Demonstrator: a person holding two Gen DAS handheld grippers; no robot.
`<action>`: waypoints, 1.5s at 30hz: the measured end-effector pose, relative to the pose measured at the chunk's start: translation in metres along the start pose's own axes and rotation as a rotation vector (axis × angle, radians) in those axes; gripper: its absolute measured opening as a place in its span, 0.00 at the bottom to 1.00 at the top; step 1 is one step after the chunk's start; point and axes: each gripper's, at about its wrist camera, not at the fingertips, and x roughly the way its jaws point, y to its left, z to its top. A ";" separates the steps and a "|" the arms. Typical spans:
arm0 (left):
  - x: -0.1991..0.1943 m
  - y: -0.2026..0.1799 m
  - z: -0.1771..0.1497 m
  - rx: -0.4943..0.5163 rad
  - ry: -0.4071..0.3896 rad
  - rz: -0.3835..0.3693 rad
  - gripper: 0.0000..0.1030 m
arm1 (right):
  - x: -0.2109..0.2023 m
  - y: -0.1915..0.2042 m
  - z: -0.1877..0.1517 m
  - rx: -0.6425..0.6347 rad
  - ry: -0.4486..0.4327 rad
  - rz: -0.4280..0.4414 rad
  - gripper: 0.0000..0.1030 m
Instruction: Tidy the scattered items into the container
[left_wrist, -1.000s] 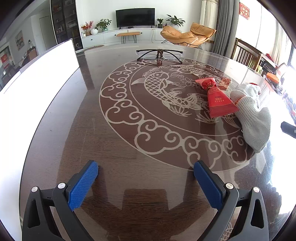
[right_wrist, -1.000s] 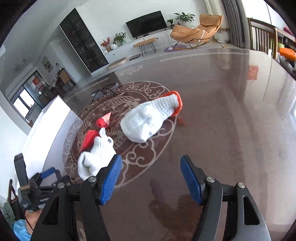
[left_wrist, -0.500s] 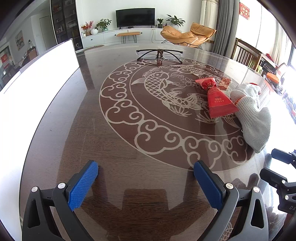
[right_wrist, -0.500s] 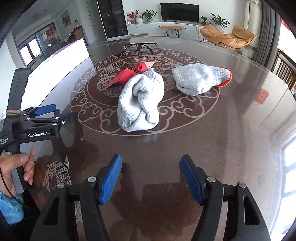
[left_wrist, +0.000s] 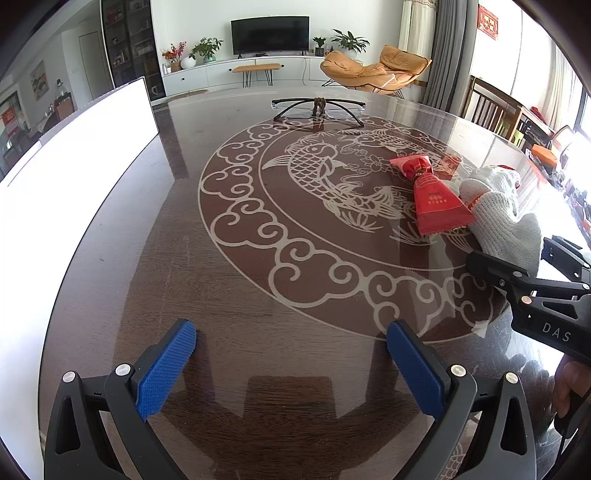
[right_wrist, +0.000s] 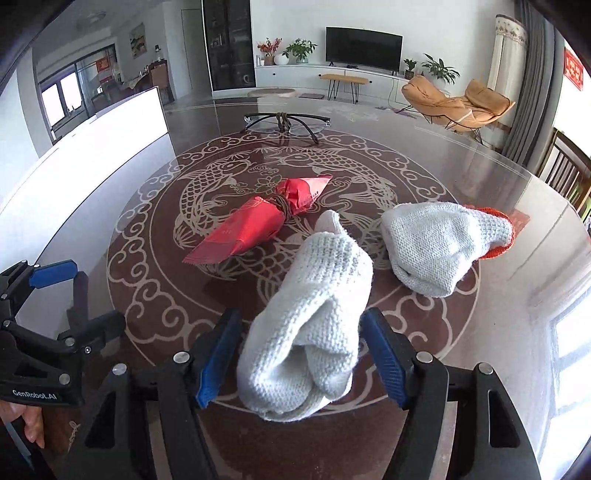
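Rolled white knitted glove (right_wrist: 310, 332) lies on the dark glass-topped counter (right_wrist: 443, 166), between the blue pads of the right claw (right_wrist: 299, 363), whose jaws are closing but not yet pressing. Squeeze across the thick middle of the roll so it stays bundled. Left claw (left_wrist: 291, 365) hangs released and empty. Second white glove (right_wrist: 436, 243) and red foil pouch (right_wrist: 255, 221) wait nearby.

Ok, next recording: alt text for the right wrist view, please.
The right gripper, closing, has its blue fingers on either side of a rolled white knit glove on a dark patterned table. Beyond lie a second glove, a red wrapped packet and glasses.
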 end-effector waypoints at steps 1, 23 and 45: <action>0.000 0.000 0.000 0.000 0.000 0.000 1.00 | -0.003 -0.003 0.000 0.003 -0.005 -0.007 0.54; 0.066 -0.096 0.096 0.227 0.065 -0.143 1.00 | -0.022 -0.050 -0.020 0.102 -0.017 -0.073 0.31; 0.005 -0.079 0.043 0.119 0.051 -0.285 0.21 | -0.027 -0.075 -0.031 0.228 -0.074 0.086 0.29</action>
